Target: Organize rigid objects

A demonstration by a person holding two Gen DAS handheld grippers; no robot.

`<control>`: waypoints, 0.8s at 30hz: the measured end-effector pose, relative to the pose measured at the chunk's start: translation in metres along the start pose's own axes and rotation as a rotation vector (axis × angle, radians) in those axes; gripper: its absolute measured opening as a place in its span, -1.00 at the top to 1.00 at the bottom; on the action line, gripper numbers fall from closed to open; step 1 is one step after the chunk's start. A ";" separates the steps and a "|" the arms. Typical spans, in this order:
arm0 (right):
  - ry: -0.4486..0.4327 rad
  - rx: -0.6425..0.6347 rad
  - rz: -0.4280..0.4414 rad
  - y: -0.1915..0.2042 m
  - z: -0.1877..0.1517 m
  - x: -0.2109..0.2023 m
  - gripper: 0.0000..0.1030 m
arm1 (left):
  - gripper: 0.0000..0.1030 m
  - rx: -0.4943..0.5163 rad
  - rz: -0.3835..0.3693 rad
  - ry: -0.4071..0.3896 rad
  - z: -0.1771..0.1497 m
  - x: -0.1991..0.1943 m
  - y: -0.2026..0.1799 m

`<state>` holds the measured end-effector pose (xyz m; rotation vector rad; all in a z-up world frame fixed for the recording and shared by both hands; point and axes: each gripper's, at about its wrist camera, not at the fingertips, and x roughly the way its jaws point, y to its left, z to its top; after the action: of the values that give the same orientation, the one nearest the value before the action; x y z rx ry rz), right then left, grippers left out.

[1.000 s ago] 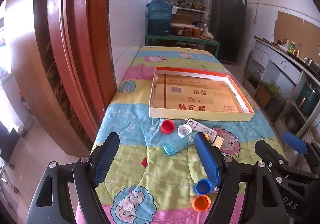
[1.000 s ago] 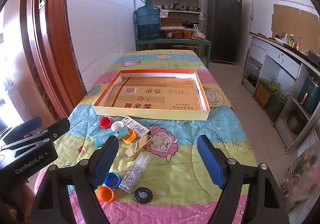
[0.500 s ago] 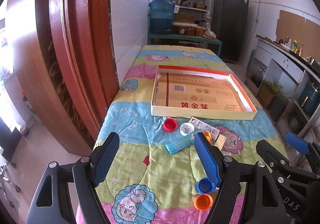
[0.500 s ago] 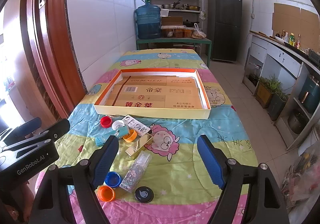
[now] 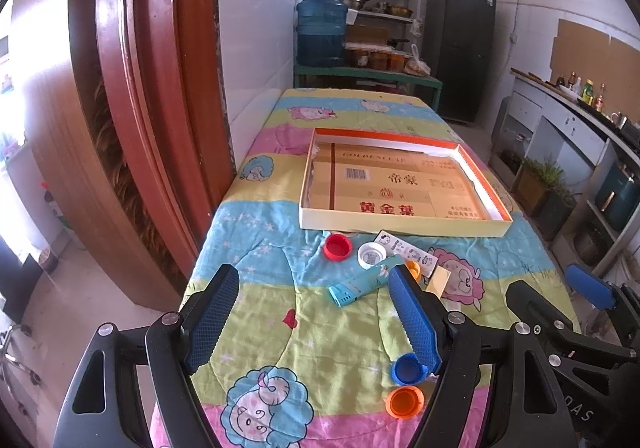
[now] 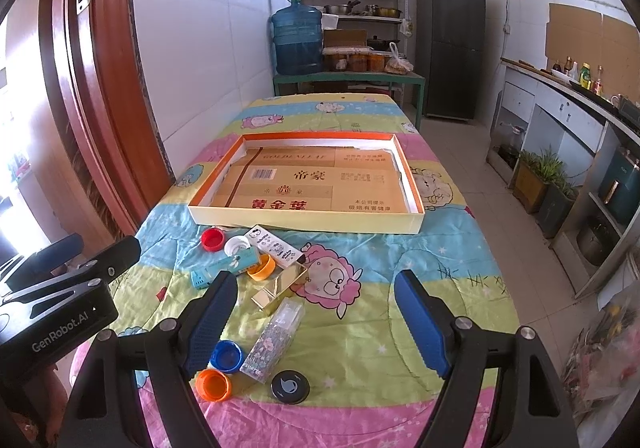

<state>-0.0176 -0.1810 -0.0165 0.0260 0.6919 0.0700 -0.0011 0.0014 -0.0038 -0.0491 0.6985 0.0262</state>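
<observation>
A shallow cardboard tray (image 6: 304, 222) with an orange inner rim lies mid-table, and also shows in the left wrist view (image 5: 400, 226). In front of it lie small items: a red cap (image 6: 212, 239), a white cap (image 6: 237, 246), a teal box (image 6: 222, 268), a patterned white box (image 6: 276, 244), an orange cap (image 6: 262, 268), a gold box (image 6: 280, 284), a clear glitter bottle (image 6: 274, 336), a blue cap (image 6: 227, 356), another orange cap (image 6: 213, 384) and a black disc (image 6: 290, 387). My left gripper (image 5: 312, 316) and right gripper (image 6: 316, 324) are open and empty above the near table end.
The table wears a colourful cartoon quilt (image 6: 400, 288). A red-brown door frame (image 5: 132, 108) and a tiled wall run along the left. A green stand with a blue water jug (image 6: 297, 38), shelves and a dark fridge (image 6: 450, 44) stand behind. Counters line the right.
Both grippers have drifted slightly back and up, so the tray and items sit a little lower in view. Nothing on the table has moved.
</observation>
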 end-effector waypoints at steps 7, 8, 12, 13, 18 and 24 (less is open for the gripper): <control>0.000 0.000 0.000 0.000 0.000 -0.001 -0.56 | -0.53 0.001 -0.004 0.002 -0.001 0.000 0.001; 0.000 0.001 0.000 0.000 0.000 -0.001 -0.56 | -0.53 0.001 -0.003 0.003 -0.001 0.000 0.001; 0.003 0.001 0.001 0.000 -0.001 0.001 -0.56 | -0.53 0.000 -0.005 0.006 -0.001 0.001 0.001; 0.005 0.001 0.001 0.000 -0.002 0.002 -0.56 | -0.53 0.000 -0.005 0.006 -0.002 0.002 0.001; 0.005 0.000 0.000 0.001 -0.002 0.002 -0.56 | -0.53 0.000 -0.005 0.006 -0.002 0.002 0.000; 0.005 0.000 0.001 0.000 -0.003 0.002 -0.56 | -0.53 0.000 -0.007 0.008 -0.002 0.002 0.000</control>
<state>-0.0181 -0.1806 -0.0199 0.0262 0.6968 0.0709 -0.0009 0.0013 -0.0069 -0.0521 0.7062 0.0191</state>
